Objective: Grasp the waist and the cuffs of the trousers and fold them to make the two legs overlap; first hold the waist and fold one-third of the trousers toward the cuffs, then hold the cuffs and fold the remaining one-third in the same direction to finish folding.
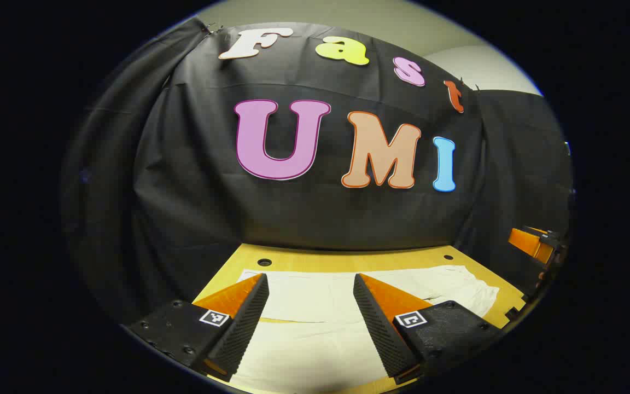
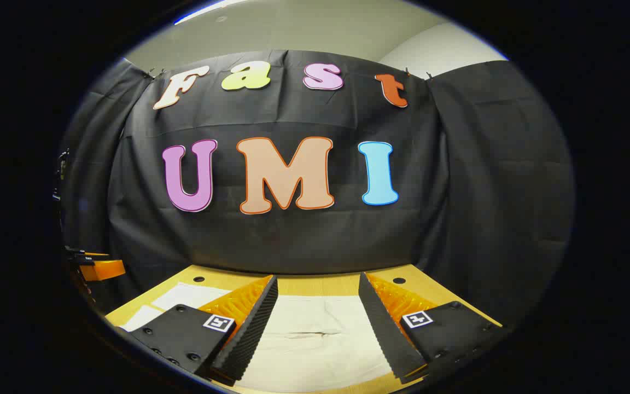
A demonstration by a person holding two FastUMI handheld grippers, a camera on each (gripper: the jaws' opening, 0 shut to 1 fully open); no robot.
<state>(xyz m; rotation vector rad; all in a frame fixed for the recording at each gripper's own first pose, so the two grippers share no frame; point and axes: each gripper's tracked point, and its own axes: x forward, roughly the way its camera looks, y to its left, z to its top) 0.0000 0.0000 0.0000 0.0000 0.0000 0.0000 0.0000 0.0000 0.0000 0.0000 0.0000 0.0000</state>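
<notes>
Cream-white trousers [image 1: 315,298] lie spread flat on the wooden table [image 1: 348,260], reaching from the left across to a rumpled end [image 1: 473,290] at the right. My left gripper [image 1: 310,284] hovers open above the cloth, nothing between its fingers. In the right gripper view the same trousers [image 2: 315,339] lie below my right gripper [image 2: 318,284], which is also open and holds nothing. A seam or crease [image 2: 320,334] runs across the cloth between its fingers. The other gripper [image 1: 534,243] shows at the far right edge of the left gripper view.
The table has small round holes [image 1: 264,262] near its back edge, right under the black cloth wall. The other gripper's body [image 2: 99,268] shows at the left edge of the right gripper view. Bare wood [image 2: 315,284] borders the trousers at the back.
</notes>
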